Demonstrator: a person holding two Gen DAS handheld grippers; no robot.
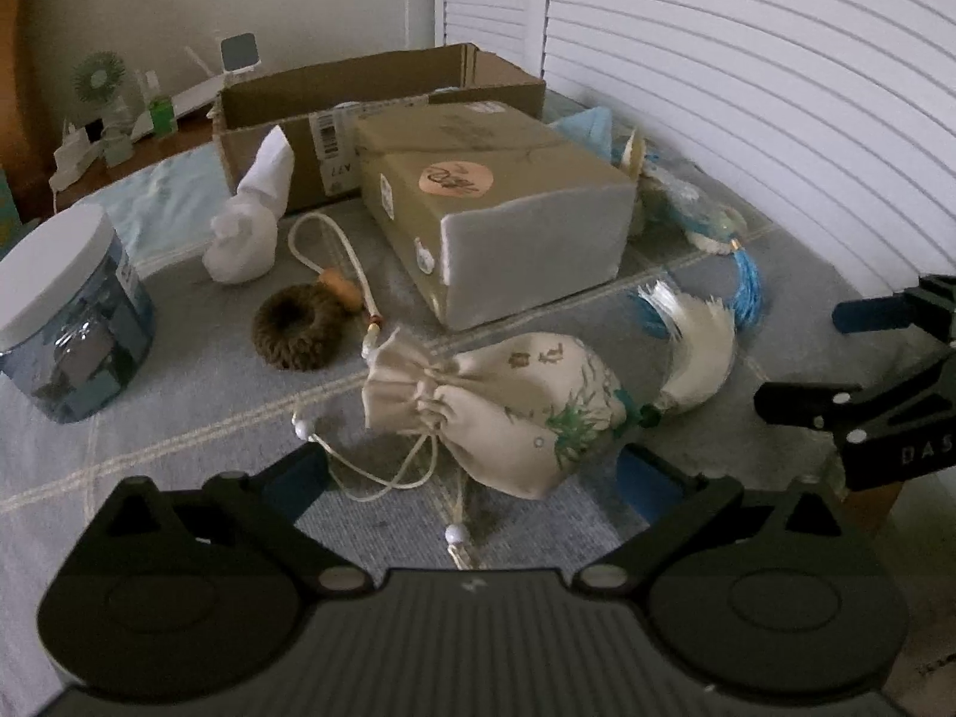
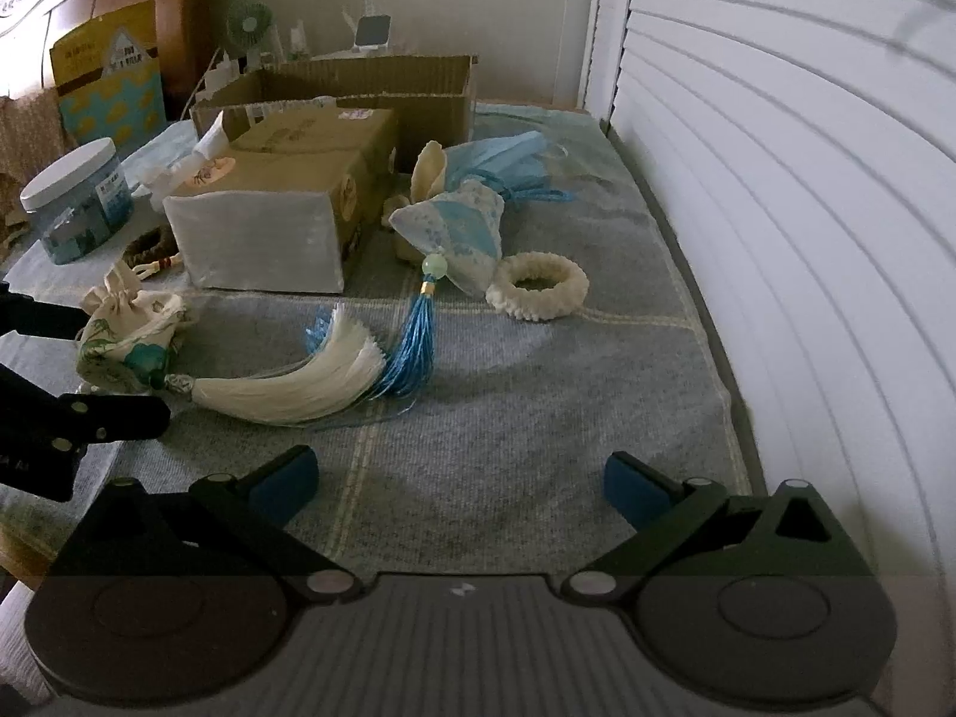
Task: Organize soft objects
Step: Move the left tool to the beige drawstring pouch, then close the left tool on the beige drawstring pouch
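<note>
**Both grippers open, cream sachet next in line**

From where I sit, the far left of the table holds a blue jar with a white lid [image 1: 71,322], then a white cloth bundle [image 1: 248,221] and a brown scrunchie [image 1: 297,328]. In front of those, my left gripper [image 1: 472,478] has its fingers spread wide and holds nothing; the cream drawstring sachet [image 1: 514,406] lies on the cloth just ahead of it, its neck toward the left finger and its cream tassel [image 1: 699,352] trailing off to the right. I judge this to be the approach step: nothing is gripped yet, and the sachet is the nearest soft item.

Behind it a closed tan box [image 1: 496,203] stands in front of an open cardboard box [image 1: 382,95], which looks like the likely bin, though I cannot confirm that.

Further right, the blue patterned sachet [image 2: 454,233] rests against the tan box's right side, its blue tassel [image 2: 412,346] crossing the cream one, and a cream scrunchie [image 2: 538,287] sits just beside it. My right gripper [image 2: 460,484] is also spread apart and empty, over bare cloth.

The next move calls for closing on the sachet's body, not the cords, and lifting slowly, since the tassels overlap.

The surface is a grey checked cloth [image 2: 538,418]; white slatted doors [image 2: 806,209] run along the right.
</note>
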